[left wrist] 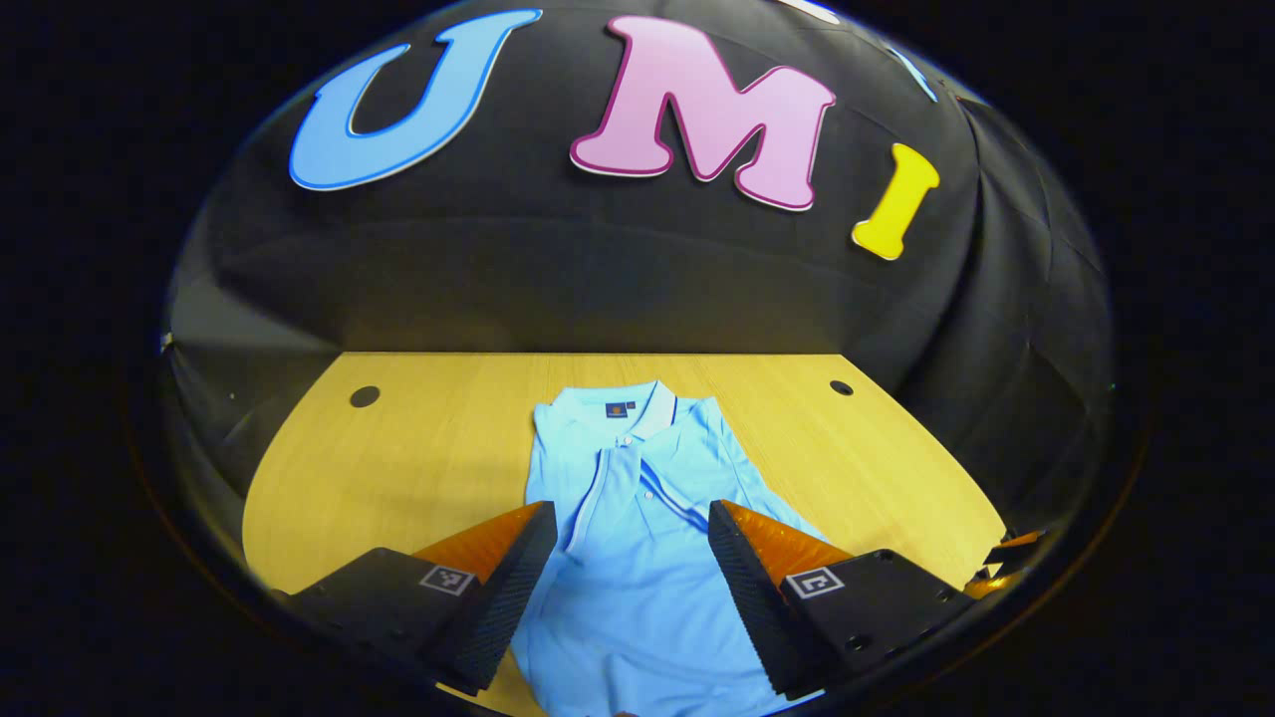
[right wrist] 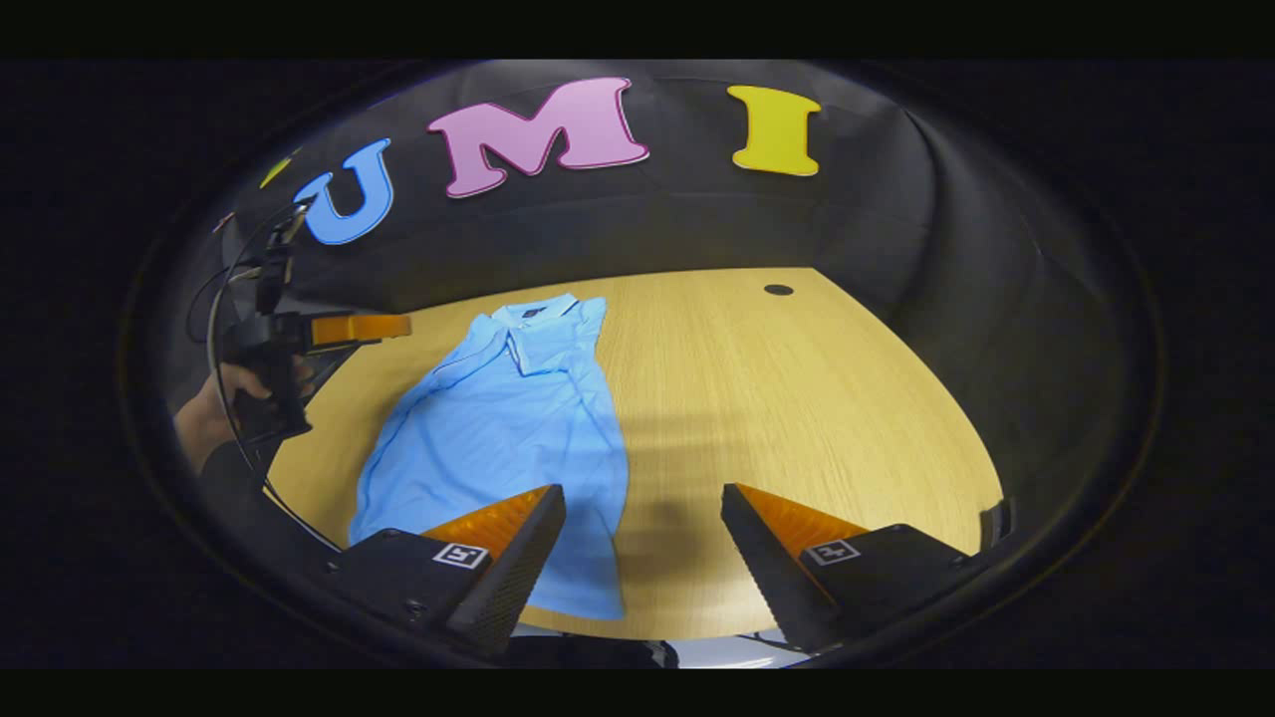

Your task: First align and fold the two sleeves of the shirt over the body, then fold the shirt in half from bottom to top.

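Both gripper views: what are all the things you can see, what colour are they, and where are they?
Shirt: one, light blue, lying flat on the table, collar toward the wall, sleeves look folded in.
Table: one, yellow wood, under the shirt.
Holes: two, dark, near the table's far corners.
Wall: black cloth, behind the table.
Left gripper: one, open, above the shirt.
Right gripper: one, open, above the shirt's right edge.
Hand: one, holding the left gripper.

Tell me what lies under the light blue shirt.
The shirt lies flat on the wooden table, whose bare top shows around it. Whether anything sits between cloth and wood is hidden; both sleeves look folded onto the body.
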Demonstrator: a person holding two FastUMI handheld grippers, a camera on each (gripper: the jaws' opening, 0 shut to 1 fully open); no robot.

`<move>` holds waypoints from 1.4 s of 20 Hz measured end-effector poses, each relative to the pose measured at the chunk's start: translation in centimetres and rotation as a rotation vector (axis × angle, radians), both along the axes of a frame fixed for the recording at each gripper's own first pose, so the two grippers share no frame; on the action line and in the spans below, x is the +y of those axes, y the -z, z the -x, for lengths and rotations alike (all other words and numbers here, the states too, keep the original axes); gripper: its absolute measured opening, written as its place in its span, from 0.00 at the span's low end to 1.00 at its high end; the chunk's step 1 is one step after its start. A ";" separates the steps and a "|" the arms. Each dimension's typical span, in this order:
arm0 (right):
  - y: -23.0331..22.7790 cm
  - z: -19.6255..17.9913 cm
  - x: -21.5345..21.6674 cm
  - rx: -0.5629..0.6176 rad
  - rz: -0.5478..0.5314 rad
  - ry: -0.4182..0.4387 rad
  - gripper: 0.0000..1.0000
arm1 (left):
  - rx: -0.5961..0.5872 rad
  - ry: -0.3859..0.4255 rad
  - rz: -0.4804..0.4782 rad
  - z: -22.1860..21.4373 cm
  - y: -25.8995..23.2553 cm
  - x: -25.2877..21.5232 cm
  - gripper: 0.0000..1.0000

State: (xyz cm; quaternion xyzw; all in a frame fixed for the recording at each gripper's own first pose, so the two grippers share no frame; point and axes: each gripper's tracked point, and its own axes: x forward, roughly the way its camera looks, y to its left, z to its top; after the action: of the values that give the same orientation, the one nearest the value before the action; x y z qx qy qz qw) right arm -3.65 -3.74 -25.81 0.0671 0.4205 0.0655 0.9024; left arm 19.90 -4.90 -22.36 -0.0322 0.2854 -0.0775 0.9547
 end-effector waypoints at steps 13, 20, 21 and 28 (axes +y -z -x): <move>5.6 7.9 4.7 0.168 -0.006 -0.045 0.99 | 0.191 -0.005 -0.049 22.2 8.3 1.3 0.98; 8.5 8.8 4.7 0.224 0.034 -0.046 0.99 | 0.301 -0.016 -0.109 24.4 14.6 2.1 0.98; 8.8 8.4 4.9 0.216 0.041 -0.055 0.98 | 0.318 -0.019 -0.108 24.6 15.1 2.1 0.98; 9.5 8.7 5.3 0.197 0.129 -0.135 0.96 | 0.342 -0.070 -0.134 24.4 15.5 2.2 0.99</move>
State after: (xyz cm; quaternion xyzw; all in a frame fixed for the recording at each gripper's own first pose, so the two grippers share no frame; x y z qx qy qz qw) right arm -12.40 1.55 -35.29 -0.0132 0.5141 0.0918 0.8527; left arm -4.55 -2.68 -37.82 0.0090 0.4469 -0.0184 0.8943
